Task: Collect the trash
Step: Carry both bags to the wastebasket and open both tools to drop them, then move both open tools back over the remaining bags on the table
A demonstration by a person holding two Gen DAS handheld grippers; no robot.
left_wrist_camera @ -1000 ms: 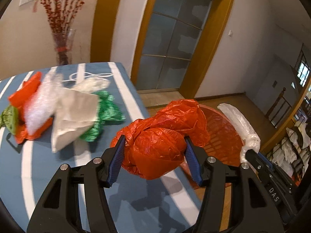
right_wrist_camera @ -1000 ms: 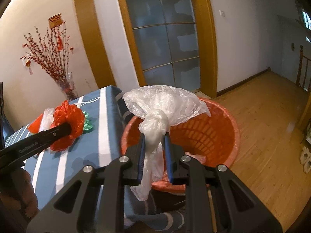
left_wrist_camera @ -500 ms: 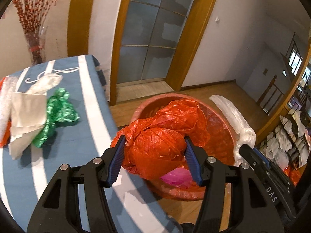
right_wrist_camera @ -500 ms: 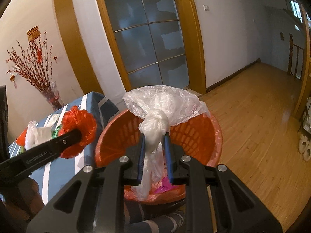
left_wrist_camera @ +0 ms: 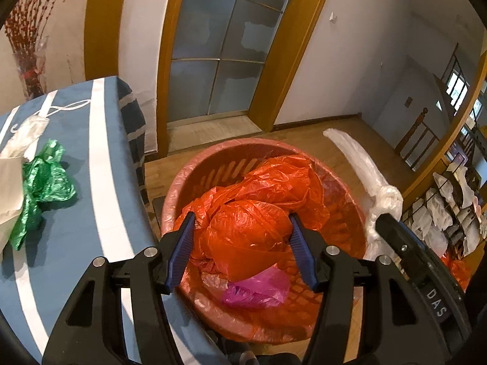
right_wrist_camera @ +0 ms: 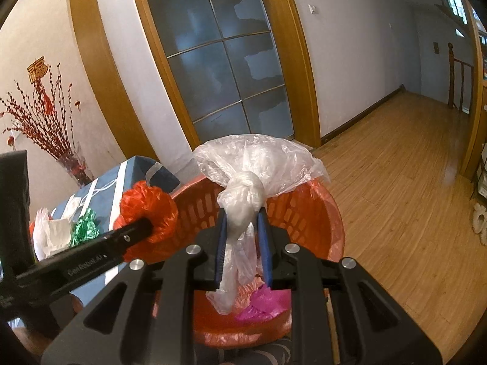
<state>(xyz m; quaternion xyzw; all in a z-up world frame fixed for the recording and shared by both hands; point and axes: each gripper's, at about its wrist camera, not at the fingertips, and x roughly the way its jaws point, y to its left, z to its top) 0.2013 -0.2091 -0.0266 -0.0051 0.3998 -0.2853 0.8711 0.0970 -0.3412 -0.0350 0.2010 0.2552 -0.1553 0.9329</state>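
While both grippers' fingers clamp bags, orange (left_wrist_camera: 246, 231) left, clear (right_wrist_camera: 243, 194) right, green scrap (left_wrist_camera: 42, 182) lies beside the basket (left_wrist_camera: 231, 164).

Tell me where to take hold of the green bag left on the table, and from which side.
Grip the green bag at its bunched upper middle, coming from above. It lies crumpled flat on the table, so that raised wad probably gives the tongs most to close on.

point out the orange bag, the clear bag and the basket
orange bag (left_wrist_camera: 246, 228), left wrist view, on the bulging middle between the fingers
clear bag (right_wrist_camera: 245, 188), right wrist view, on its knot
basket (left_wrist_camera: 213, 155), left wrist view, on the far rim
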